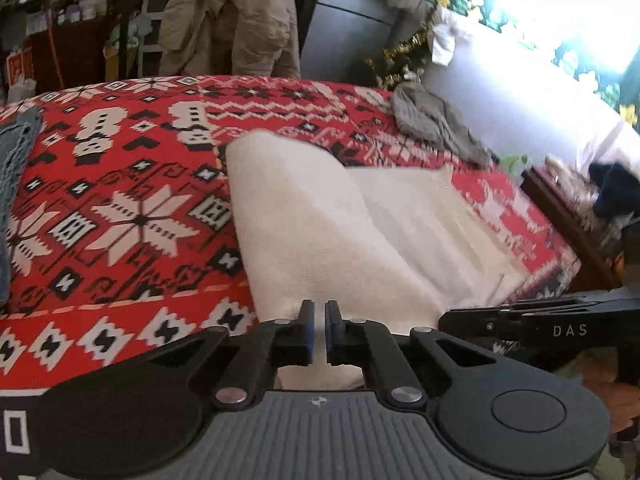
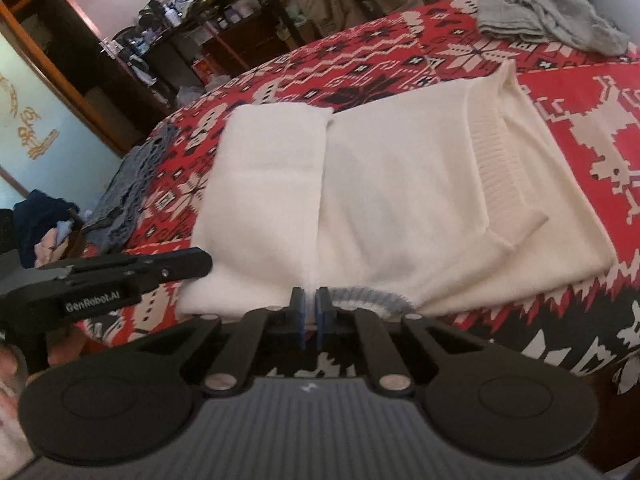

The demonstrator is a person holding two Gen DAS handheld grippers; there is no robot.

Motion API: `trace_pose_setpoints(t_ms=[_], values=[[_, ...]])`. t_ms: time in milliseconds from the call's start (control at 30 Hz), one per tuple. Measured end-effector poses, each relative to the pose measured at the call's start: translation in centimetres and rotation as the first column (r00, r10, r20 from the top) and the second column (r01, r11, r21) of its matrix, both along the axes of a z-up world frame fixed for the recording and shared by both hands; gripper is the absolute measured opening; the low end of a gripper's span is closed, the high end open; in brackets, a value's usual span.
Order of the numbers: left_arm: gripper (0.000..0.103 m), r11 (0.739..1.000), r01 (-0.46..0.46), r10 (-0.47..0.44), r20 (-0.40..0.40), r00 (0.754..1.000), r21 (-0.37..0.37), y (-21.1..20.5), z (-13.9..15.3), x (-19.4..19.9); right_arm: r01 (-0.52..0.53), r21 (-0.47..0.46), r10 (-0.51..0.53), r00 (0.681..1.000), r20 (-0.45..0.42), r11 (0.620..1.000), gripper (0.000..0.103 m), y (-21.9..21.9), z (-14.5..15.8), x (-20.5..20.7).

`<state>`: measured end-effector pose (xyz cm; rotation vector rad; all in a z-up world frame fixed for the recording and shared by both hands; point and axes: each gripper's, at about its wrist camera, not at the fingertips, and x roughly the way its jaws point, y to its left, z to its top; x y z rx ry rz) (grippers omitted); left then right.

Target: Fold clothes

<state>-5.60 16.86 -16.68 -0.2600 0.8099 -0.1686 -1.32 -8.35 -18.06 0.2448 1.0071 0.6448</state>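
sweater (image 2: 400,188), cream knit, lies on the red patterned blanket (image 2: 580,92), one side panel folded over toward the middle. left gripper (image 1: 319,320) clenched on the near hem, white knit pinched between the blue pads (image 1: 306,330). right gripper (image 2: 311,306) likewise clamped on the near edge by the grey-trimmed collar (image 2: 372,300). farther back, grey cloth (image 2: 548,20) crumpled near the blanket's far edge; blue-grey garment (image 2: 128,188) at the left edge. beyond, tan jacket (image 1: 232,20) draped over a chair.
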Motion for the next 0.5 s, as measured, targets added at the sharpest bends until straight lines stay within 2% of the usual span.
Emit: trace_pose_setpoints(t_ms=[33, 67, 233, 500], values=[[0.007, 1.0, -0.014, 0.014, 0.01, 1.0, -0.021, 0.6, 0.4, 0.0, 0.011, 0.014, -0.011, 1.0, -0.001, 1.0, 0.021, -0.3, 0.3, 0.3], [0.007, 0.999, -0.026, 0.027, 0.018, 0.999, -0.041, 1.3, 0.8, 0.0, 0.023, 0.028, -0.023, 1.0, 0.003, 0.999, 0.025, -0.7, 0.6, 0.6], [0.007, 0.991, -0.068, 0.074, 0.047, 0.996, -0.117, 3.9, 2.2, 2.3, 0.088, 0.109, -0.088, 0.996, -0.001, 0.99, 0.027, -2.1, 2.4, 3.9], [0.007, 0.987, -0.074, 0.079, 0.024, 0.997, -0.143, 5.6, 1.5, 8.2, 0.089, 0.104, -0.089, 0.996, -0.001, 0.991, 0.031, 3.3, 2.2, 12.1]])
